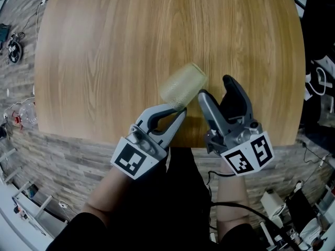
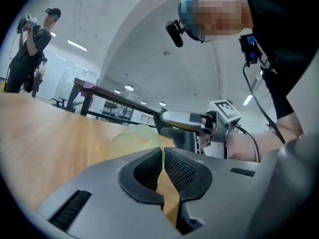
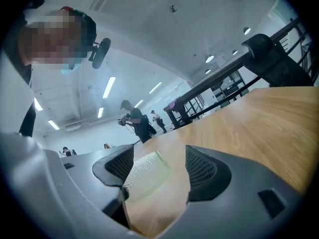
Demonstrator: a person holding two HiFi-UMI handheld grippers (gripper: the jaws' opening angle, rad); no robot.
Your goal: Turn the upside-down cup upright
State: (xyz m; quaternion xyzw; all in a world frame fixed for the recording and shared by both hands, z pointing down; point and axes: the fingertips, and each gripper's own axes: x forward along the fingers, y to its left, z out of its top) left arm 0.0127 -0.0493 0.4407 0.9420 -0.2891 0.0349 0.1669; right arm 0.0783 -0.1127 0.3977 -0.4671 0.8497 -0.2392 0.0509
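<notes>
Since your left claw [image 1: 180, 110] is pinched shut on the thin wall of the cup [image 1: 183, 85], tilted above the worktop [image 1: 104, 46] near its 6 o'clock edge, treat it as probably light, bendy plastic and grip its body gently with your wide-open right claw [image 1: 215, 87] at 3 o'clock.

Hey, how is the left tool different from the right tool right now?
The left tool has its jaws closed; the right tool has them wide apart. The left tool pinches the wall of the cup; the right tool grips nothing. Both are grey and carry a marker cube.
</notes>
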